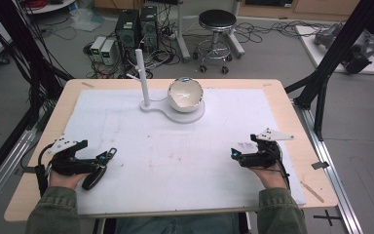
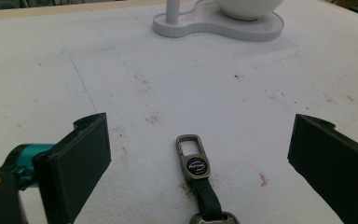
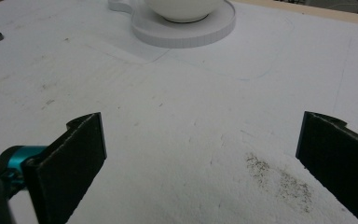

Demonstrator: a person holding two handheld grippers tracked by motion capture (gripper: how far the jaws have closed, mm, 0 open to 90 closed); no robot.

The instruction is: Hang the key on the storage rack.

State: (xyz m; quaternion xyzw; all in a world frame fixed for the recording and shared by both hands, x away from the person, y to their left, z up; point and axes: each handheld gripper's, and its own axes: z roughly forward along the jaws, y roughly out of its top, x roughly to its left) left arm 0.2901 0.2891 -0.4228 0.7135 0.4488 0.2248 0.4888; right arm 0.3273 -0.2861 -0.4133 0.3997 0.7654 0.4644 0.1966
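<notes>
keychain between your open left jaws

keychain [image 2: 200, 182] lies flat near the tabletop's left front edge, untouched between your left gripper's [image 2: 198, 154] wide-open jaws. your right gripper [image 3: 200, 154] also gapes, holding nothing, near the right front edge.

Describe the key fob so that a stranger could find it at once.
Start at the white mat on the wooden table and go to its near left corner, where the left gripper rests open. The key fob lies flat between its jaws: a metal clip on a black strap, the mat's one dark, small item.
</notes>
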